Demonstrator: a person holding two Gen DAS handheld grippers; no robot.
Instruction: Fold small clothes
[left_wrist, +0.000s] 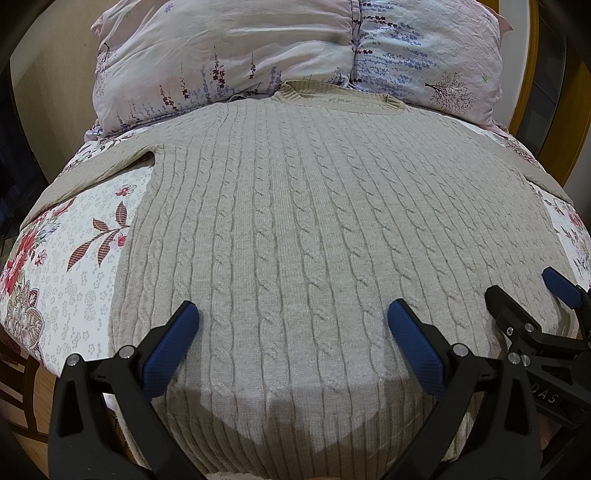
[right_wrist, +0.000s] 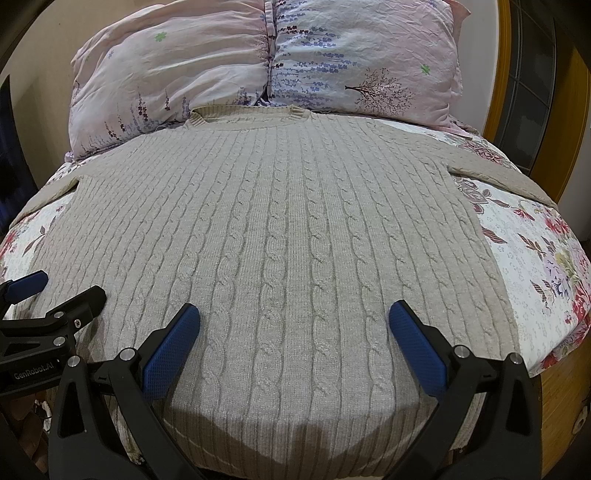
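Observation:
A beige cable-knit sweater (left_wrist: 295, 221) lies flat on the bed, collar far, hem near, sleeves spread to both sides. It also fills the right wrist view (right_wrist: 280, 229). My left gripper (left_wrist: 293, 314) is open and empty above the sweater's lower part, left of centre. My right gripper (right_wrist: 293, 314) is open and empty above the lower part, right of centre. The right gripper shows at the right edge of the left wrist view (left_wrist: 524, 291). The left gripper shows at the left edge of the right wrist view (right_wrist: 62, 284). The hem lies under the jaws' shadow.
A floral bedsheet (left_wrist: 81, 258) covers the bed under the sweater. Two pale floral pillows (right_wrist: 177, 66) lean at the head of the bed, just beyond the collar. A wooden frame (right_wrist: 502, 92) stands at the right. Floor lies beyond the bed's near corners.

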